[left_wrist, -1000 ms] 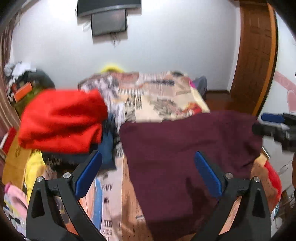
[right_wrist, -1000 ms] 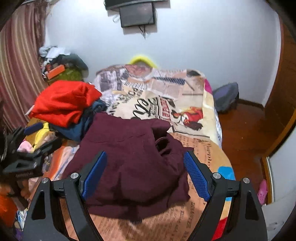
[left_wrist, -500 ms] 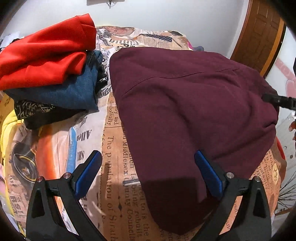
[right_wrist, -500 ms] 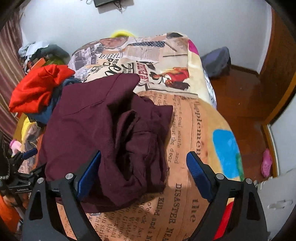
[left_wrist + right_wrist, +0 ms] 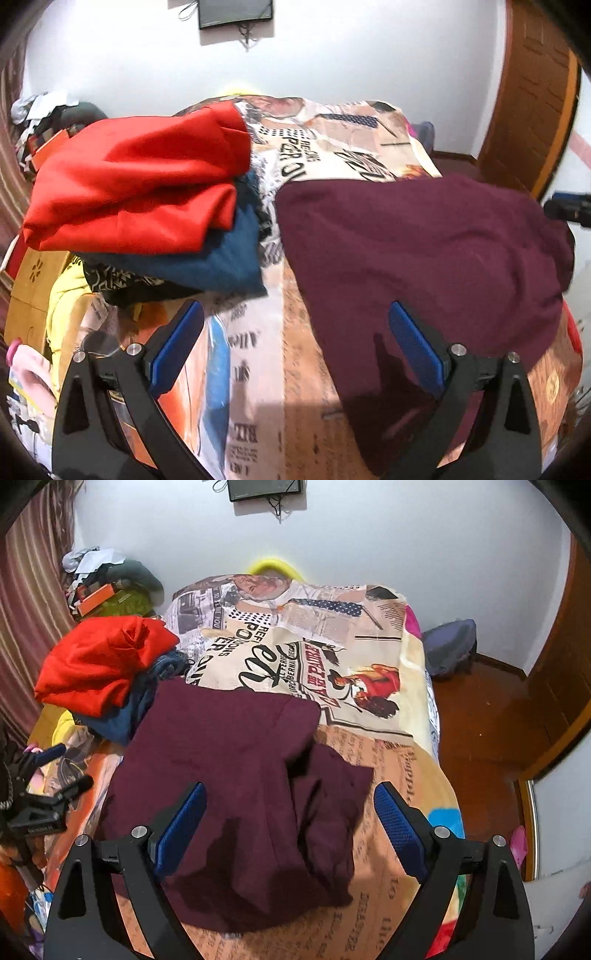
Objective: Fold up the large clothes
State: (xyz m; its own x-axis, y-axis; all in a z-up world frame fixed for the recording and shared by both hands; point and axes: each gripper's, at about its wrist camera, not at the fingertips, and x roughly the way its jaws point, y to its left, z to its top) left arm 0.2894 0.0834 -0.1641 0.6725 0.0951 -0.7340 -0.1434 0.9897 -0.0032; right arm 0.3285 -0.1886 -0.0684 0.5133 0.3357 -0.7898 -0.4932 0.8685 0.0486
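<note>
While both jaws stand released, maroon garment [image 5: 236,775] flat on bed [image 5: 402,775], beneath right gripper [image 5: 290,823], under left gripper's [image 5: 295,343] right jaw only.

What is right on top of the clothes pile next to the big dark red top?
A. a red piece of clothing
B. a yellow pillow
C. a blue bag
A: the red garment lies on top of the pile, above a blue garment, beside the maroon top.

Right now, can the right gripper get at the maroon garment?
Probably yes. The right gripper is open and empty, the maroon garment lies flat just ahead of it on the bed, nothing between.
</note>
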